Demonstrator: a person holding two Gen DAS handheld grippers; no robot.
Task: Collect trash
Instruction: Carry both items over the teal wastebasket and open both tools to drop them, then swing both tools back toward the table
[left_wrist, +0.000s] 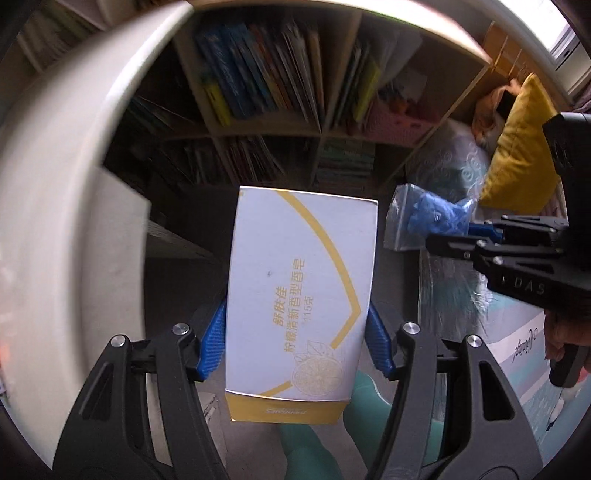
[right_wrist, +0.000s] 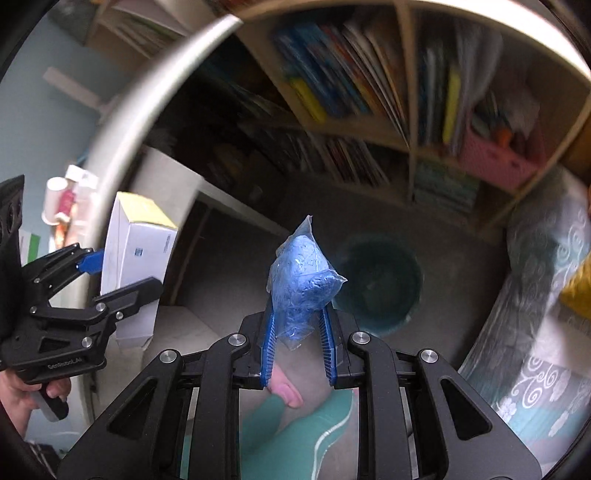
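In our left tool we clamp a white-and-yellow soap box between the blue pads, held in the air. Our right tool pinches a clear bag of crumpled blue plastic. Beyond it, a dark green bin stands on the floor, and farther back is a bookshelf.

Home, prob. a bedroom or study: far side has a wooden cube bookshelf packed w/ books, a pink storage basket on its right, patterned bedding w/ a yellow pillow at right.
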